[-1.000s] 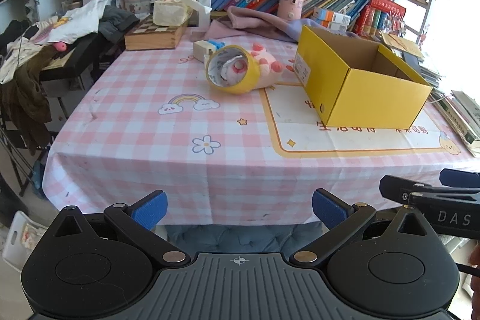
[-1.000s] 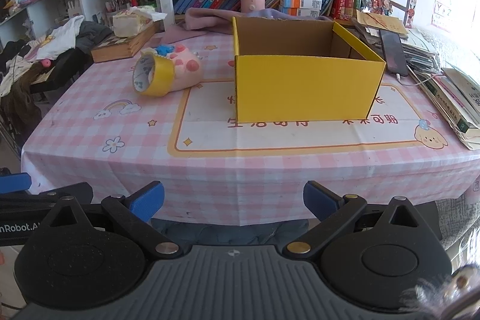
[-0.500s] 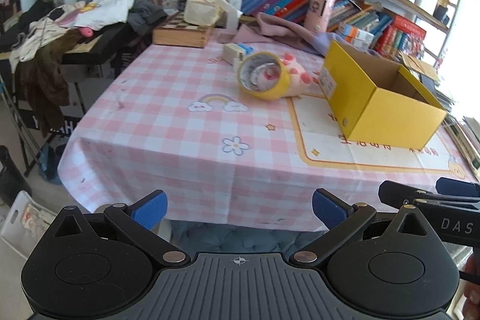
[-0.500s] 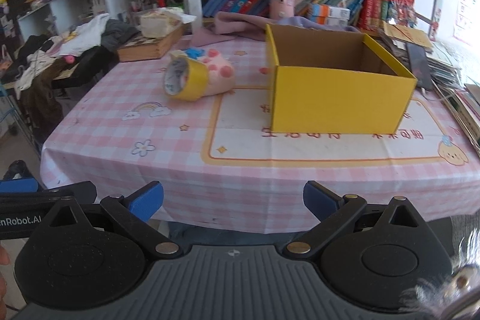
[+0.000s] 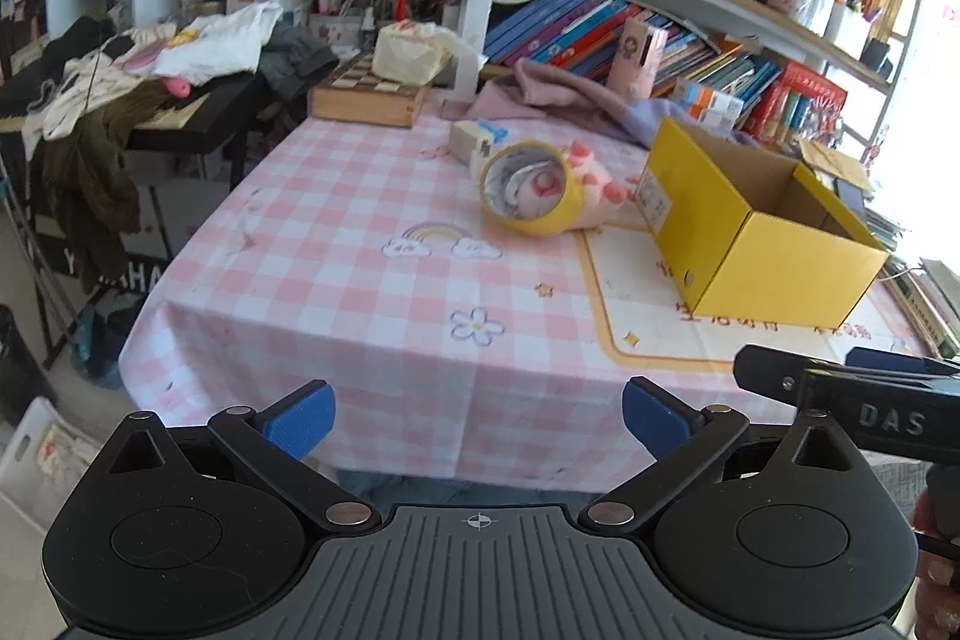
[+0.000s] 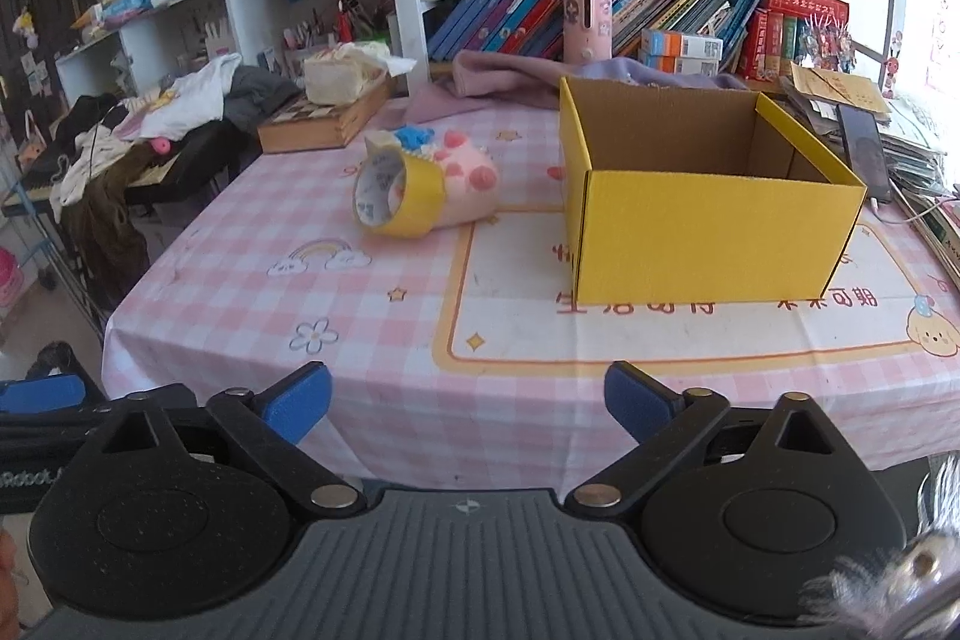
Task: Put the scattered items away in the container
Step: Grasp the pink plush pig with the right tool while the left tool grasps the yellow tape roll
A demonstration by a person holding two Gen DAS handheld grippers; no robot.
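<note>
progress: none boxed | open yellow cardboard box [image 6: 708,232] looks empty | yellow tape roll [image 6: 396,199], pink plush toy [image 6: 468,184] at its 9 o'clock | left gripper [image 5: 477,421], right gripper [image 6: 468,403] spread, empty

The pink plush toy [image 6: 465,184] lies largely hidden behind the yellow tape roll [image 6: 399,199], and the small box [image 5: 474,142] behind both shows only its top in the right wrist view. The floor of the yellow box [image 6: 708,232] is screened by its near wall. The printing on the box's label [image 5: 654,199] is too small to read. The right gripper [image 5: 852,388] is cut off by the left wrist view's right edge.
</note>
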